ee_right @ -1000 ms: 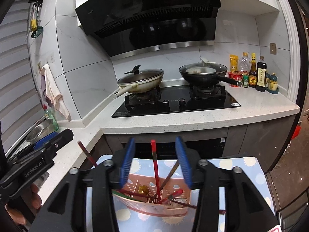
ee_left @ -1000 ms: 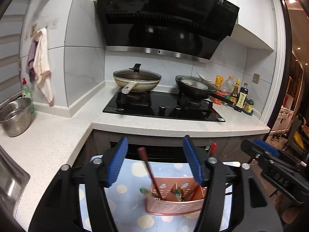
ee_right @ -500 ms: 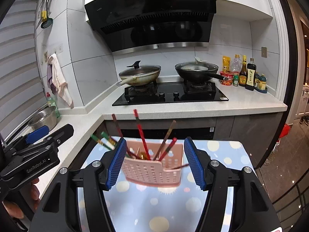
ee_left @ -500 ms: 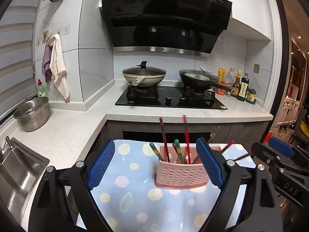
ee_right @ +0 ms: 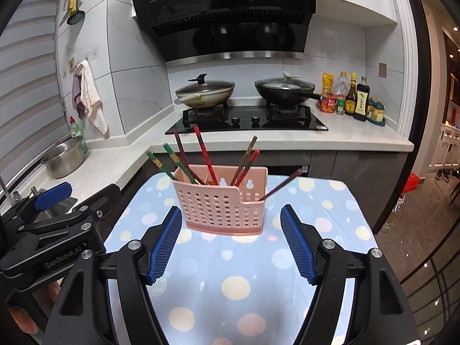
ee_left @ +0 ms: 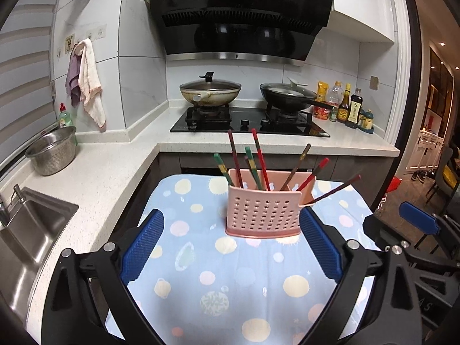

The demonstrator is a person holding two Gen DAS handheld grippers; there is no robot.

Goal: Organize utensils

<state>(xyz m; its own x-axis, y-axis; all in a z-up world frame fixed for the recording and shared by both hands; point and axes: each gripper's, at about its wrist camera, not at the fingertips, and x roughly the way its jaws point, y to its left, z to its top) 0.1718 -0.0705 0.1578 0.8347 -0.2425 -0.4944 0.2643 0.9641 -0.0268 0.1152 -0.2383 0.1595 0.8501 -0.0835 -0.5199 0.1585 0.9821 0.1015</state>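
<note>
Looks close to finished: chopsticks (ee_left: 260, 161) all standing in the pink holder (ee_left: 263, 211), upright on the dotted cloth (ee_left: 201, 258) just ahead of both tools, none lying loose on what shows of the cloth. Left gripper (ee_left: 230, 247) spread wide and right gripper (ee_right: 231, 240) spread too, both just opened further, pads clear of the holder and pinching nothing. Left to do, at a guess: perhaps righting the dark stick (ee_left: 335, 191) leaning far out over the low right corner.
</note>
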